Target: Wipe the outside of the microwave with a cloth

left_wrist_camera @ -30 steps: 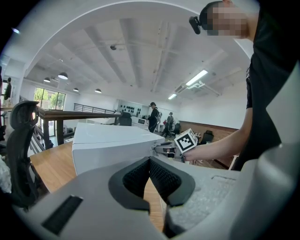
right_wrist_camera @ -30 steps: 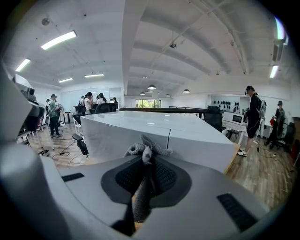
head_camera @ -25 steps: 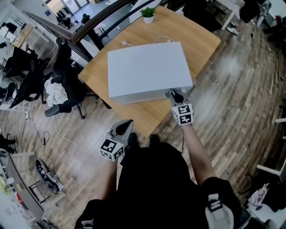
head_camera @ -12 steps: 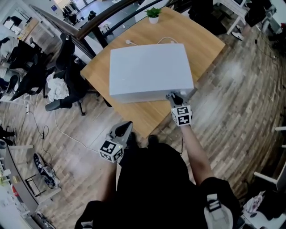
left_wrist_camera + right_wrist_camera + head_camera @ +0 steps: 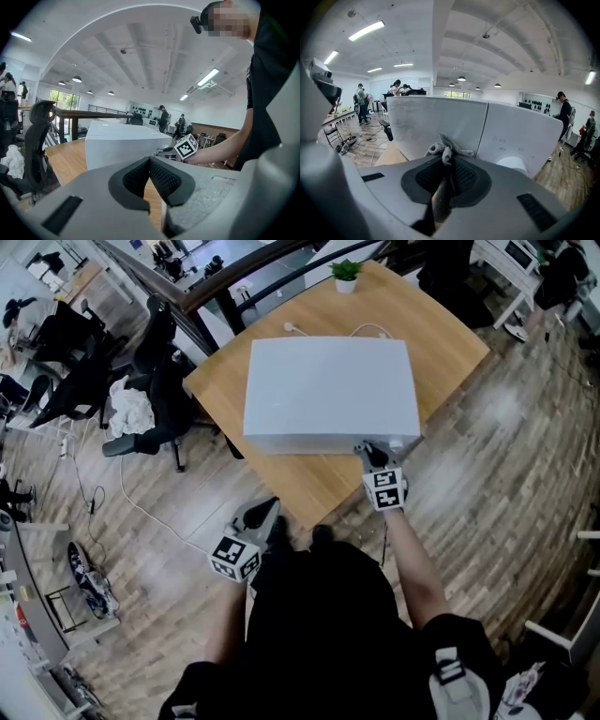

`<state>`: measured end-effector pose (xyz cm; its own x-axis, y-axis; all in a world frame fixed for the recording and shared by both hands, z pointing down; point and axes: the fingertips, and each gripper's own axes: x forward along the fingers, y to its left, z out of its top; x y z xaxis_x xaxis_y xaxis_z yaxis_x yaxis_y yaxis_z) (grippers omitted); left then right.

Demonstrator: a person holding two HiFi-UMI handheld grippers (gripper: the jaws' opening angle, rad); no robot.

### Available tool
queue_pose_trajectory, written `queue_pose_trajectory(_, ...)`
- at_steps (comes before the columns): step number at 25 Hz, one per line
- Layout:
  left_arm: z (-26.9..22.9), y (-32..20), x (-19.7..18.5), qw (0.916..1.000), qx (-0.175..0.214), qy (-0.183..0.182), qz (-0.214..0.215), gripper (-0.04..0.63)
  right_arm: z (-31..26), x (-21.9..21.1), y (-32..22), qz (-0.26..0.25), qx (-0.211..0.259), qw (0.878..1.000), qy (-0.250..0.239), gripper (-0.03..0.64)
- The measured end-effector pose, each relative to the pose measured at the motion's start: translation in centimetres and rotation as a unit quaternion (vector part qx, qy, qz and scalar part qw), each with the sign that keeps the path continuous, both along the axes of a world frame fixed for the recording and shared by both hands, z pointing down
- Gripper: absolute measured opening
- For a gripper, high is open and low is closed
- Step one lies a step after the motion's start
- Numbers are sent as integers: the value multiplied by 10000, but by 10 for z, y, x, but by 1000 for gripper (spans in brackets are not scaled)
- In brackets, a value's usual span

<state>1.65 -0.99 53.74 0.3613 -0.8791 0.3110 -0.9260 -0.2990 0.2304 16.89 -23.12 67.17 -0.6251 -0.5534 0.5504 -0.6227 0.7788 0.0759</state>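
Wood-plank flooring surrounds a wooden tabletop (image 5: 309,479) that carries a white microwave (image 5: 328,390), which takes up most of its middle. At the far edge stands a small potted plant (image 5: 346,273), and a white cable (image 5: 373,330) runs behind the microwave. To the left of the tabletop is a black chair (image 5: 159,381) with a crumpled white rag (image 5: 131,413) beside it.

The right gripper (image 5: 366,449) is held at the microwave's front right corner. In the right gripper view its jaws are clenched on a grey cloth (image 5: 448,151), which bunches up past the fingertips right in front of the microwave's front face (image 5: 440,126), near the seam between the door and the control panel (image 5: 520,136). Whether the cloth actually touches the face cannot be told.

The left gripper (image 5: 266,509) hangs low off the tabletop's near edge, over the floor and close to the person's body, well apart from the microwave. In the left gripper view its jaws are pressed together with nothing between them, and the microwave (image 5: 122,143) and the right gripper's marker cube (image 5: 186,146) show beyond them.
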Motion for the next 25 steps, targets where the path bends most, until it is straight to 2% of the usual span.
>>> queue_pose_trajectory(12, 3, 17, -20, 9991, -38, 42, -415, 0, 4, -64, 25, -589, -127, 9981, -86, 29)
queue_pose_trajectory(25, 11, 53, -59, 9959, -106, 25, -900, 0, 3, -140, 55, -1188, -162, 9926, -191, 29)
